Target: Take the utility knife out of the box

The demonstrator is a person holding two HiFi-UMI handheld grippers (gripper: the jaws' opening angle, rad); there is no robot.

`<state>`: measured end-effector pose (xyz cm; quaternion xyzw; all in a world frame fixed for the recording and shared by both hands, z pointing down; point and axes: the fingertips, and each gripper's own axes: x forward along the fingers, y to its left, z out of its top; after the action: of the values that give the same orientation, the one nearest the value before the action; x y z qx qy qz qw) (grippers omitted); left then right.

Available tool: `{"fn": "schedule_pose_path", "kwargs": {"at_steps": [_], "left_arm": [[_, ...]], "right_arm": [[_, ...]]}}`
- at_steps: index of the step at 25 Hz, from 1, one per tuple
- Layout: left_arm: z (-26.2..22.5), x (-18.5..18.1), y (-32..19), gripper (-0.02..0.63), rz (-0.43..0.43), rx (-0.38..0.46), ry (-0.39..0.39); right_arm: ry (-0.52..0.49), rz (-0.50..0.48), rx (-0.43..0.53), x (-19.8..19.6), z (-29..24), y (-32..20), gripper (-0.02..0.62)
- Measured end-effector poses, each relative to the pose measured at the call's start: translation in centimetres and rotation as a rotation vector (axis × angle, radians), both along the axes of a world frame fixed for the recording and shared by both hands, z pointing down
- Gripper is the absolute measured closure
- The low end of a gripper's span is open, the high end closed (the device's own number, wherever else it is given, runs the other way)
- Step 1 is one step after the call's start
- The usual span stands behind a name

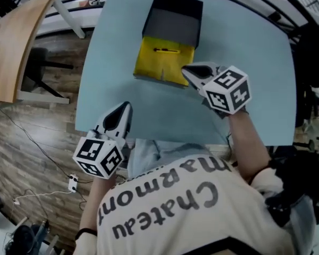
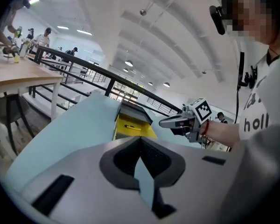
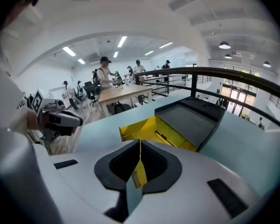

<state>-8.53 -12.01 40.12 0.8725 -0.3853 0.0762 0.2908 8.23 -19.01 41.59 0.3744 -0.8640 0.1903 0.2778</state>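
Pale blue desk (image 1: 255, 62) fills upper frame. Dark box (image 1: 173, 20) upper centre, its yellow tray (image 1: 149, 62) slid out, likely for access. Right hand-held gripper (image 1: 184, 69) at the tray's lower right corner, clenched, empty. Left hand-held gripper (image 1: 128, 104) lower left, clenched, empty. Utility knife (image 1: 166, 50) lies in the tray.

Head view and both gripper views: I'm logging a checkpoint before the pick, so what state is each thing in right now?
Box: open, yellow inside exposed, flat on the table.
Utility knife: lying in the yellow part of the box, not yet picked up.
Left gripper: shut, empty, well short of the box.
Right gripper: shut, empty, tips at the box's near edge.
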Motion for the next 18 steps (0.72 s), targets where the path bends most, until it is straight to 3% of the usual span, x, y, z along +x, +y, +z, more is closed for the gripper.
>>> {"fn": "schedule_pose_path", "kwargs": {"at_steps": [4,8,18], "left_arm": [[2.3,0.1,0.3,0.603,-0.025,-0.041,0.003],[2.8,-0.3,0.0,0.603,-0.039,-0.03,-0.009],[4.8,-2.3,-2.0,0.603,-0.097,-0.078,0.005]], "right_arm": [[0.147,-0.119,0.006,-1.6,2.0,-1.5,0.559],[0.264,-0.207,-0.017,-2.3,4.0,-3.1,0.558],[0.378,-0.189,-0.014,-4.3,7.1,-7.2,0.557]]}}
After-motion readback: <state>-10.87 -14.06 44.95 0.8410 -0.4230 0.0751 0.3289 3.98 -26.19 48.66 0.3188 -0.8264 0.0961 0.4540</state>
